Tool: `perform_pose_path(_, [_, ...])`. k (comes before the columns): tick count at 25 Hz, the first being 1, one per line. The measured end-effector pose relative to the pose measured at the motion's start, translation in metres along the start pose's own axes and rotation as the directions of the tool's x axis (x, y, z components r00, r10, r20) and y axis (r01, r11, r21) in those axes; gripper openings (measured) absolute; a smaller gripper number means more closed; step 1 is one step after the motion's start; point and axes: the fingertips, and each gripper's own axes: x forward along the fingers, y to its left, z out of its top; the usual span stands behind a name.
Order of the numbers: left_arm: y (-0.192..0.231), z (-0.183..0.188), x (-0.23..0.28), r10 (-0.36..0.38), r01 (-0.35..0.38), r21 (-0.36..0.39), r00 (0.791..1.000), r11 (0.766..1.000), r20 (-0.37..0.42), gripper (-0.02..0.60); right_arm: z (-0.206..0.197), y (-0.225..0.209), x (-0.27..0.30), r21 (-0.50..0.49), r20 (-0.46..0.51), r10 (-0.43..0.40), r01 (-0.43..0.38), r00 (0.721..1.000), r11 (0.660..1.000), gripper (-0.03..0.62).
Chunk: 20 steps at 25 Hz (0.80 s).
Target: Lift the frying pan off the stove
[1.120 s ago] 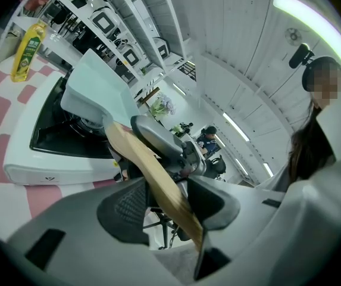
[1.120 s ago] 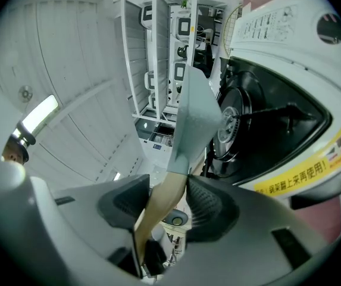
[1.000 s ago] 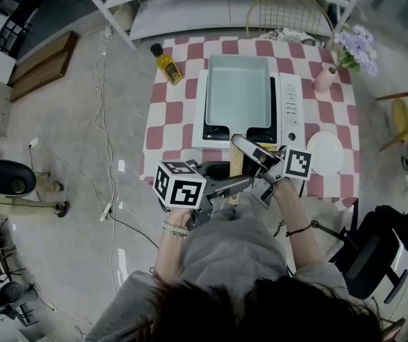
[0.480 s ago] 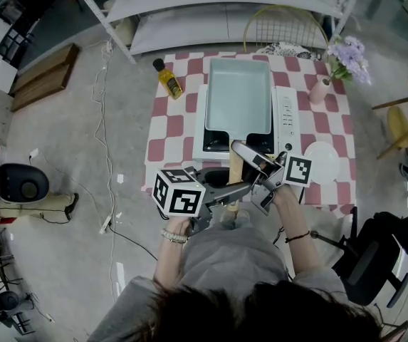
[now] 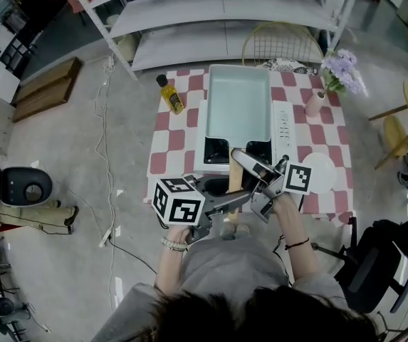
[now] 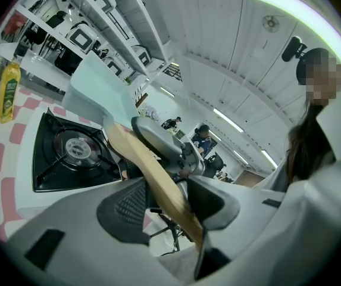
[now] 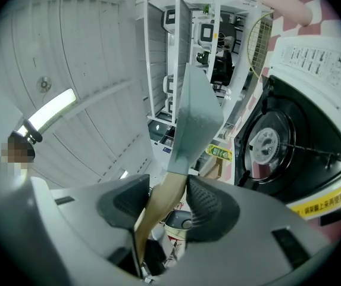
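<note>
A pale green rectangular frying pan (image 5: 238, 102) hangs above the white stove (image 5: 287, 123), and the black burner (image 5: 221, 150) shows under its near end. Its wooden handle (image 5: 236, 171) points toward me. My left gripper (image 5: 238, 194) comes in from the left and is shut on the handle's near end. My right gripper (image 5: 245, 161) comes in from the right and is shut on the handle closer to the pan. In the left gripper view the handle (image 6: 152, 177) runs between the pads up to the pan (image 6: 99, 88). The right gripper view shows the handle (image 7: 161, 204) clamped, with the pan (image 7: 197, 115) tilted above the burner (image 7: 271, 139).
The stove stands on a red-and-white checked table (image 5: 171, 137). An oil bottle (image 5: 171, 95) is at its far left, a pink vase with purple flowers (image 5: 314, 102) at its far right, a white plate (image 5: 322, 171) near right. A wire basket (image 5: 282, 38) and shelving stand behind.
Both grippers have risen with the handle in them. The pan has come up off the stove, and more of the black burner shows beneath it.
</note>
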Motion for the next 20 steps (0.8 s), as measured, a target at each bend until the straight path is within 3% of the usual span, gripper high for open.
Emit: perform_pose_path(20, [-0.020,0.018,-0.006,-0.005,0.003,0.093,1.000,0.996,0.026,0.204,0.012,0.035,0.005,-0.087,0.000,0.048,-0.048,0.999,0.995,0.209])
